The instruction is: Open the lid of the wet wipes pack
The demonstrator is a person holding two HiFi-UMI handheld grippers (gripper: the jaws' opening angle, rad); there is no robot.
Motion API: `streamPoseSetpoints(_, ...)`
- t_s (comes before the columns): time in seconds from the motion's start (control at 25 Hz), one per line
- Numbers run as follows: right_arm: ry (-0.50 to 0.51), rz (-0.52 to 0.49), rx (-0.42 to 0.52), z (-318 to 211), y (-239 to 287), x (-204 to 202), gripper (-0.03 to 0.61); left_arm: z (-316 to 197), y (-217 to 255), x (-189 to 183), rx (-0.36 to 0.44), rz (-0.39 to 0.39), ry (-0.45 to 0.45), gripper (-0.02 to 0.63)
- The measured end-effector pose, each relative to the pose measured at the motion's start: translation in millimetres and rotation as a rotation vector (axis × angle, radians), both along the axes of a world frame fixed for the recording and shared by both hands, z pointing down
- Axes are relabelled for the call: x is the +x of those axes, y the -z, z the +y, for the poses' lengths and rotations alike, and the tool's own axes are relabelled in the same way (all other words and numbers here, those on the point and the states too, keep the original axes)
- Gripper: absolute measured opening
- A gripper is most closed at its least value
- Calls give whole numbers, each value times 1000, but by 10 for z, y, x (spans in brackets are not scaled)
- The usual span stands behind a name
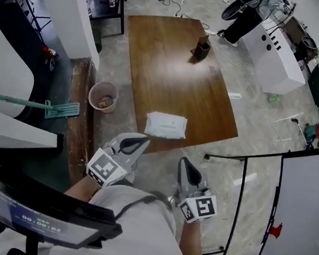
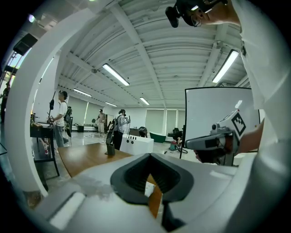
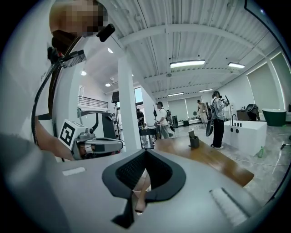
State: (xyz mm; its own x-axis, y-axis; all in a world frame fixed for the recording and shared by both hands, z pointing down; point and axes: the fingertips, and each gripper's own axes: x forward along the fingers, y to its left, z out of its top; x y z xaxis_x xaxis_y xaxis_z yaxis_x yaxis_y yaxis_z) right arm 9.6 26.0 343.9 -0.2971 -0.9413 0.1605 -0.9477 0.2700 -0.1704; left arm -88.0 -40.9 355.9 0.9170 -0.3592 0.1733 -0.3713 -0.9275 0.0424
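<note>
The wet wipes pack [image 1: 166,125], white and flat, lies near the front edge of the brown wooden table [image 1: 172,63]. Both grippers are held short of that edge, above the floor. My left gripper [image 1: 140,141] points toward the pack's left corner with its jaws together and nothing in them. My right gripper [image 1: 185,162] is further back and to the right, jaws also together and empty. In the left gripper view only a white sliver of the pack [image 2: 149,189] shows behind the closed jaws. The right gripper view shows the table [image 3: 204,157] ahead; the pack is hidden.
A dark holder [image 1: 201,48] stands at the table's far end. A bin [image 1: 103,96] and a mop [image 1: 62,109] lie on the floor left of the table, by a white column [image 1: 69,13]. A white board on a black stand [image 1: 297,218] is at the right. People stand far off.
</note>
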Motion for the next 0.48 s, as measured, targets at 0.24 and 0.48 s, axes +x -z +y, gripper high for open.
streamPoseSetpoints(0.24,-9,-3,-19,-238,-19,-49,9,-284,-129,-32,-12,-8,-3,5)
streamPoseSetpoints(0.48,4,26,-47,-427,-254,39,9,-416,-352,53,-54,-35,31,3)
